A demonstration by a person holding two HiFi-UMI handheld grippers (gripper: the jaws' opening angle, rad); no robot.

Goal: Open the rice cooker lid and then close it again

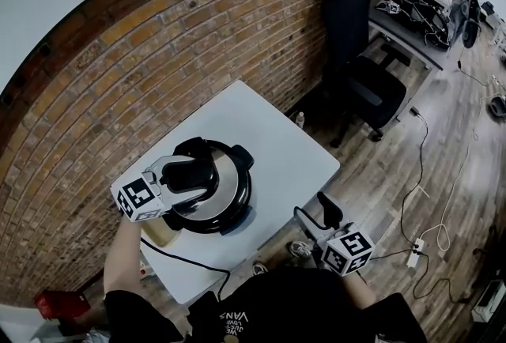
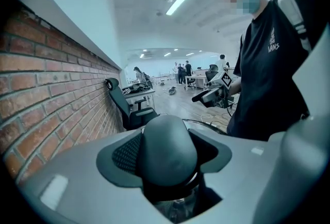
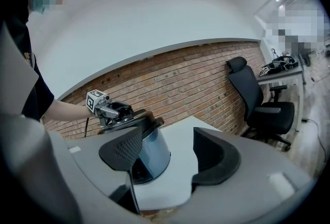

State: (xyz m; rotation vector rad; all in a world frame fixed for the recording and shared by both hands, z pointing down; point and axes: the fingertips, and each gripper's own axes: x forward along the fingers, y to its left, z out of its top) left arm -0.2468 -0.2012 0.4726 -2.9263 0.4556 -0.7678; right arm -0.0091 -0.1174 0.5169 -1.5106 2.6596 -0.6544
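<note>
Gripping the dark rounded lid handle (image 2: 167, 148), my left tongs (image 1: 188, 174) have their jaws spread wide on either side of it, and the ribbed pad on one side lies right against the handle, so I read this as a grasp on a broad knob. From my head camera those tongs lie across the top of the rice cooker (image 1: 212, 221), with their marker cube (image 1: 141, 197) hanging past the cooker's edge towards me. The steel lid (image 1: 229, 175) sits down on the pot, level with its rim.

My right tongs (image 1: 316, 212) are released. Their two jaws stand well apart with nothing between the pads, and they hang off the near corner of the table, well away from the cooker. Looking along them, I see the cooker beyond the pads with my left tongs on top of it.

The cooker stands on the near left part of the white table (image 1: 285, 152). A black cable (image 1: 182, 258) runs from its base across the tabletop and over the near edge. Behind the table is a brick wall (image 1: 158, 57), and further right a black office chair (image 1: 356, 57) stands on the wooden floor (image 1: 395, 167) beside a desk (image 1: 411, 29).
</note>
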